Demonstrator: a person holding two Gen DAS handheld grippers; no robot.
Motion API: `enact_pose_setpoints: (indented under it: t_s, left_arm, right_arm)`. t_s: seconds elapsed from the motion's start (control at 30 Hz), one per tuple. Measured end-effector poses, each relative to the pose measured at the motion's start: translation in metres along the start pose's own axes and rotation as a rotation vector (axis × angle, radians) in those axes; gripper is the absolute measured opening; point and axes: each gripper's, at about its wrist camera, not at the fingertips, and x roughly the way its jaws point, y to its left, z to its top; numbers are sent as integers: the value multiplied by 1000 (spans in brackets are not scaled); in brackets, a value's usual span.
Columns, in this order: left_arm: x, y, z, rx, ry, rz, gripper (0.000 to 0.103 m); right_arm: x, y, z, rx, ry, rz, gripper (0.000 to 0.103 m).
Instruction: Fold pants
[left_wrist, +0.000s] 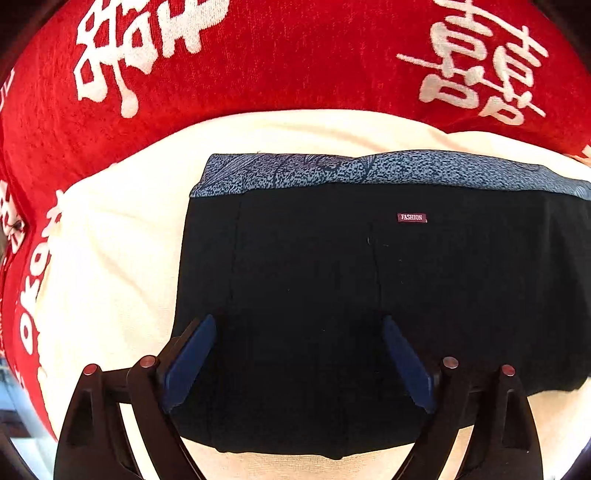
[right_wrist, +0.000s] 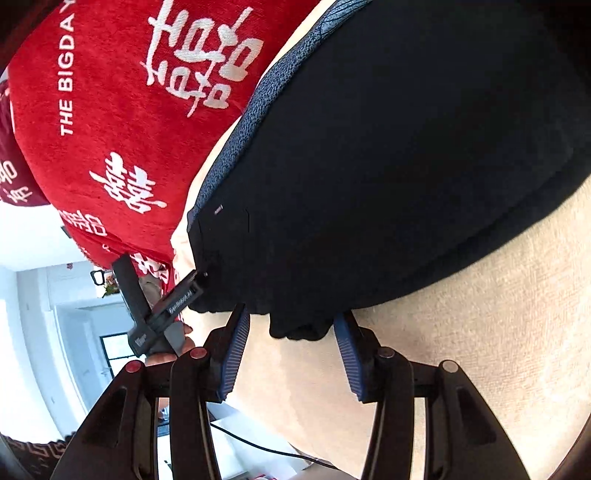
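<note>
Seemingly nearly done: pants (left_wrist: 369, 295) lie folded compact on cream cover (left_wrist: 110, 258), left gripper (left_wrist: 299, 365) spread, right gripper (right_wrist: 291, 354) parted, both empty.

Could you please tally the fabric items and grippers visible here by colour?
Black: 1, the folded black pants with a speckled blue-grey waistband
Red: 1, the red plush cover with white characters
Cream: 1, the cream woven cloth under the pants
Black with blue pads: 2, the left gripper and right gripper
Total: 5
</note>
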Motion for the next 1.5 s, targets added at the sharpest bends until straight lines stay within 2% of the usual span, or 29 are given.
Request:
enact_pose_setpoints:
  t_s: [0.07, 0.17, 0.27, 0.4, 0.47, 0.5, 0.53, 0.67, 0.7, 0.8, 0.83, 0.87, 0.93, 0.97, 1.0, 1.07, 1.2, 1.27, 1.37, 1.43, 1.5]
  left_arm:
    - [-3, -3, -2, 8, -2, -10, 93]
    - [-2, 4, -4, 25, 0, -15, 93]
    - [-4, 3, -5, 27, 0, -21, 93]
    - [-8, -5, -10, 28, -9, -17, 93]
    - [-8, -9, -8, 31, -8, -19, 93]
    - [-8, -8, -7, 34, -7, -19, 93]
    - [-9, -9, -6, 38, -2, -17, 93]
    - [-12, -6, -9, 68, 12, -7, 93]
    - [-11, -3, -11, 69, 14, -12, 94]
    - [-9, -1, -13, 62, 16, -4, 98]
    - [-9, -1, -12, 55, 24, 0, 98]
    - [-10, -3, -11, 49, 34, 9, 98]
    - [-15, -7, -10, 44, 55, 32, 98]
    - [-19, -10, -9, 41, 64, 42, 98]
    - [-24, -15, -10, 36, 67, 42, 98]
    - [-39, -29, -9, 27, 53, 5, 98]
    - [-65, -89, -3, 62, -3, -95, 98]
    - [-66, -129, 0, 90, -9, -150, 98]
    - [-52, -184, 5, 119, -4, -166, 98]
    - [-34, -208, 4, 156, 12, -102, 98]
    - [-28, -202, 5, 122, 3, -117, 102]
  right_arm:
    - [3, 1, 3, 11, 11, -17, 52]
    - [-18, -2, -4, -12, 20, -48, 51]
    - [-30, 0, -12, -30, -16, -72, 51]
    - [-26, -4, 1, 5, -61, -25, 51]
    - [-16, -10, 8, 26, -45, -11, 51]
    - [-10, -13, 11, 40, -35, -14, 40]
    - [-6, -13, 14, 51, -24, -32, 14]
    - [-24, 14, 9, -53, -44, -14, 10]
    - [-25, 17, 6, -75, -41, -32, 10]
    - [-9, 6, -5, -109, -10, -181, 10]
    - [-3, -2, -7, -107, -2, -198, 9]
    - [-5, -6, -7, -94, -9, -174, 10]
    - [-15, -8, -7, -82, 12, -174, 23]
    - [-22, -8, -8, -87, 18, -194, 27]
    - [-32, -8, -8, -95, 13, -222, 31]
    - [-59, -6, -6, -137, -30, -281, 31]
    - [-109, -4, 18, -196, -153, -383, 30]
    - [-114, -5, 36, -225, -165, -433, 29]
    - [-105, -15, 57, -292, -151, -536, 29]
    - [-105, -29, 67, -324, -150, -640, 15]
    - [-124, -45, 79, -276, -195, -671, 1]
